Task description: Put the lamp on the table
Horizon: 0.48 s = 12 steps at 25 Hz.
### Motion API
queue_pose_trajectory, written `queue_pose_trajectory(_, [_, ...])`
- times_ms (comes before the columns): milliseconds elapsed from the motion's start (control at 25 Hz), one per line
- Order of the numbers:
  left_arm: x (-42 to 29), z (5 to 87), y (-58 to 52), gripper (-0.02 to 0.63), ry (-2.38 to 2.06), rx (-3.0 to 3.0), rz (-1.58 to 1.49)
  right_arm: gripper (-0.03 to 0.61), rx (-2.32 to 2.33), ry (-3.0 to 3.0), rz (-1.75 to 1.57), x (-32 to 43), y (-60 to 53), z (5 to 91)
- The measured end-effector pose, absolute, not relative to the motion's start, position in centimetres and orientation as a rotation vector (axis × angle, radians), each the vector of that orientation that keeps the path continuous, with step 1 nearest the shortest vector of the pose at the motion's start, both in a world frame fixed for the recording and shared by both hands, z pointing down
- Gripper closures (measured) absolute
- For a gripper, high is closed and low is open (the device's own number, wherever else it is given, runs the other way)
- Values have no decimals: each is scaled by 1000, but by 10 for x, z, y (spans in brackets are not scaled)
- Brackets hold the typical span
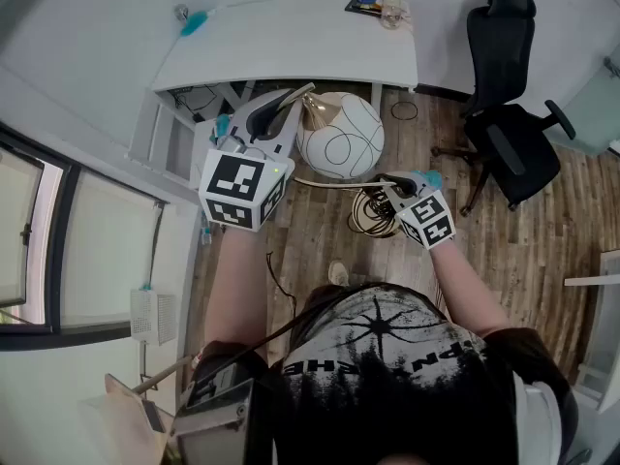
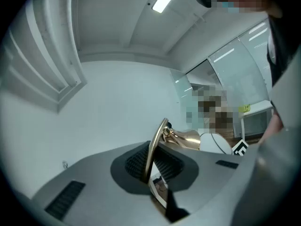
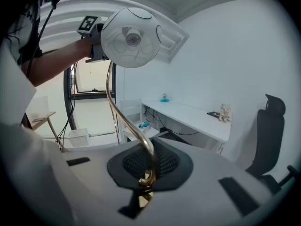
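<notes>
The lamp has a white globe shade (image 1: 339, 136) with thin black lines, a brass cone on top and a curved brass stem (image 1: 334, 184). I hold it in the air over the wooden floor, short of the white table (image 1: 291, 42). My left gripper (image 1: 291, 100) is shut on a brass rod (image 2: 155, 149) next to the cone and the globe (image 2: 214, 142). My right gripper (image 1: 387, 184) is shut on the stem lower down. In the right gripper view the stem (image 3: 117, 112) rises from my right gripper (image 3: 149, 173) to the globe (image 3: 131, 37).
A black office chair (image 1: 513, 134) stands right of the table. On the table lie a teal object (image 1: 194, 22) and a dark book with a small figure (image 1: 373, 6). Brass wire rings (image 1: 373, 211) hang below my right gripper. Cables run under the table, and a window fills the left.
</notes>
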<state>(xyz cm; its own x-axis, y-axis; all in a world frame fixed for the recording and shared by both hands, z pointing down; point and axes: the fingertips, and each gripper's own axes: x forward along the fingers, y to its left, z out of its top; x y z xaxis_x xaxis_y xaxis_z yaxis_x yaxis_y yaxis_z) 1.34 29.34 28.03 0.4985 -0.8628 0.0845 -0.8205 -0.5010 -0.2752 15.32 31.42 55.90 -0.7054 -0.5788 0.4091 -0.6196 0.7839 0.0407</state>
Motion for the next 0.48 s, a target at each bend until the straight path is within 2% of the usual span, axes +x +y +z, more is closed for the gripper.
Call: queue_pose_trajectory(480, [87,298,392,589,1500,-2558,-316,560,867,-2552,157,234,414,573])
